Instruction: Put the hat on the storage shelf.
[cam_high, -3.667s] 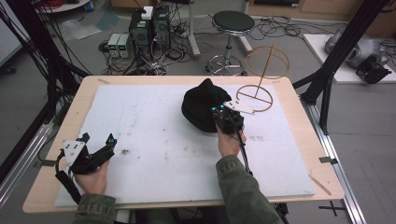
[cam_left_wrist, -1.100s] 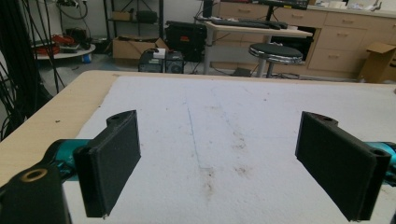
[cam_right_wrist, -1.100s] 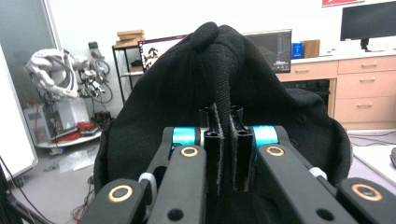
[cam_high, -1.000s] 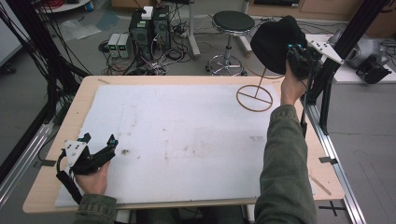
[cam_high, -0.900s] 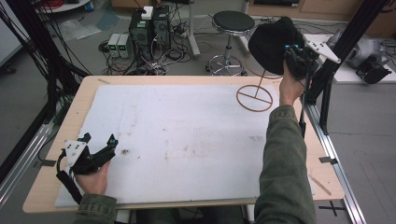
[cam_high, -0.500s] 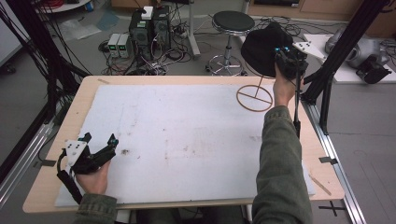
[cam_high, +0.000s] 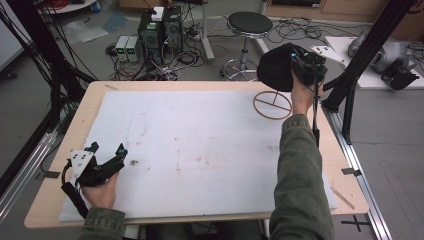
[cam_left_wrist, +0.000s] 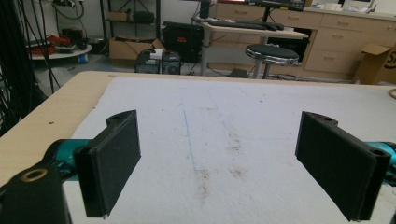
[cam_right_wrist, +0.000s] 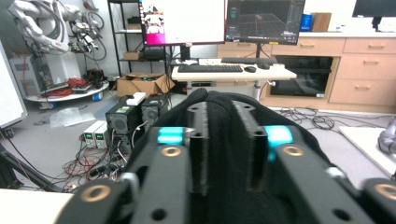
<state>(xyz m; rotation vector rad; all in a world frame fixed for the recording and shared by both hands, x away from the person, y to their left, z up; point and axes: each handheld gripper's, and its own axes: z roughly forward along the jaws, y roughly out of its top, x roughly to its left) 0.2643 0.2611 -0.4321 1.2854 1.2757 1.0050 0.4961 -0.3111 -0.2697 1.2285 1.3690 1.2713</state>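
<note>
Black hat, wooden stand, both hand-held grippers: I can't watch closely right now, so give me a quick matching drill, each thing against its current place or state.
Things:
1. black hat
2. wooden stand
3. left hand-held gripper
4. right hand-held gripper

States:
A. open, low over the white mat near the table's front left corner
B. its ring base stands on the table's far right part
C. raised above the table's far edge, shut on fabric
D. pinched between two jaws, held up in the air over the stand

Pairs: 1-D, 2-B, 3-A, 4-C
</note>
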